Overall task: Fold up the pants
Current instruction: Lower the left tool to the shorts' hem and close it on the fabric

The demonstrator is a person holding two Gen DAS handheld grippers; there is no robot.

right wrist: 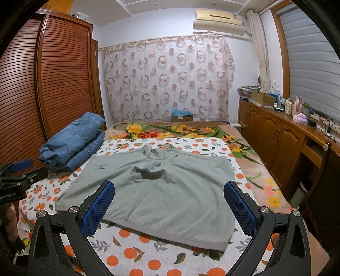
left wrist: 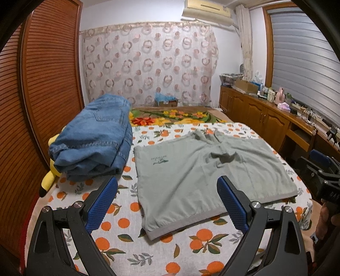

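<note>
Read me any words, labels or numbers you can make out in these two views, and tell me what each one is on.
None can be read for certain.
Grey shorts: small dark printed logo near one corner, lettering too blurred.
Left gripper's body, seen from the right wrist camera: pale lettering at the picture's left edge, cut off and too small.
Air conditioner: small sticker, unreadable.
Bottles on the cabinet top: labels too small.

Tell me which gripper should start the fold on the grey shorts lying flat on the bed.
Probably the left gripper. It hangs open over the grey shorts near their left waistband corner, and the folded jeans sit on that side. The right gripper, also open, is centred over the waistband, so either could start.
</note>
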